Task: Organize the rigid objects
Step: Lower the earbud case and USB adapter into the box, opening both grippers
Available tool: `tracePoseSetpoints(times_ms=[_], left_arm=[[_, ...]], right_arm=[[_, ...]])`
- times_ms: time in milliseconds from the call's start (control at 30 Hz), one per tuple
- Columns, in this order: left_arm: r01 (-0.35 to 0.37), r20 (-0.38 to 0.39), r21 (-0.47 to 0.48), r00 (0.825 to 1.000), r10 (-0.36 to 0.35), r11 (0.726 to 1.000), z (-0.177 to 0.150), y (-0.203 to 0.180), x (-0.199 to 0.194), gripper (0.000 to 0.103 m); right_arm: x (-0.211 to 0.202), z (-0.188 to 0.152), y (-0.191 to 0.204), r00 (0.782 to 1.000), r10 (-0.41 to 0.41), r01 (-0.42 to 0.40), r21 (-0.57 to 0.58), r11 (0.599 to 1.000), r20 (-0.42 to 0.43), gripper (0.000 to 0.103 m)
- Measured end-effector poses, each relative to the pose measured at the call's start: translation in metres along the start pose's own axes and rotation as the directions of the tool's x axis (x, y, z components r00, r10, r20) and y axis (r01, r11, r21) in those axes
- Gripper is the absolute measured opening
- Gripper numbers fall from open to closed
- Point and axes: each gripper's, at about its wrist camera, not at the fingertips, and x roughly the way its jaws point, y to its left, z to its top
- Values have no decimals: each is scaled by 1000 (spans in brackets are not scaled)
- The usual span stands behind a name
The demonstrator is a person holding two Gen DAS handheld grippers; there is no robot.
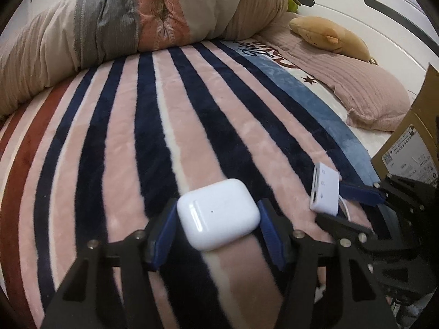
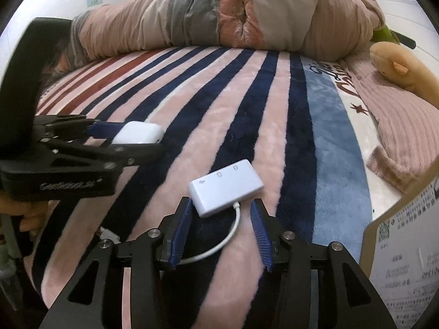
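Observation:
A white earbud case [image 1: 218, 213] sits between the blue pads of my left gripper [image 1: 216, 218], which is shut on it just above the striped blanket; it also shows in the right wrist view [image 2: 138, 136]. A white adapter hub [image 2: 226, 190] with a short white cable [image 2: 219, 244] lies on the blanket. My right gripper [image 2: 221, 213] is open, its pads either side of the hub's near end and cable. The hub also shows in the left wrist view [image 1: 325, 190].
A cardboard box [image 1: 408, 148] with a printed label stands at the right edge of the bed [image 2: 406, 257]. A rolled duvet [image 1: 137, 22] lies across the far side. A pink pillow [image 1: 365, 93] and a tan plush toy [image 1: 329, 37] lie at the far right.

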Motion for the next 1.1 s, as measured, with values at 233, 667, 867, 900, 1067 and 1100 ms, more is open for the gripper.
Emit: tracePoseSetpoints(times_ms=[233,667,867,900,1067,1100], left_arm=[[-24,21,-23,999,25,999,-12,7,-27,55],[-49,181,-32,982,54,998,-22,-2,-144,55],[-67,259,20,964,60,998,-17,-40,-200,55],[-62,267,28,962,52,998,-16,-46,-205,55],[-9,301,85,953,-17,996,-4,-89,-227,55],[3,301,99,953,-33,995,0,-98,-227,55]], right_arm=[[-11,1,10,1000,5,-4,-19,1000,30,29],[-113,16,54,975,69,-47,-110,993,212,29],[-179,15,46,941,36,0,-105,994,335,29],[-191,13,40,935,24,10,-94,996,355,29],[-233,0,5,908,-47,64,-27,998,417,29],[-240,-3,-4,904,-66,76,-8,997,423,29]])
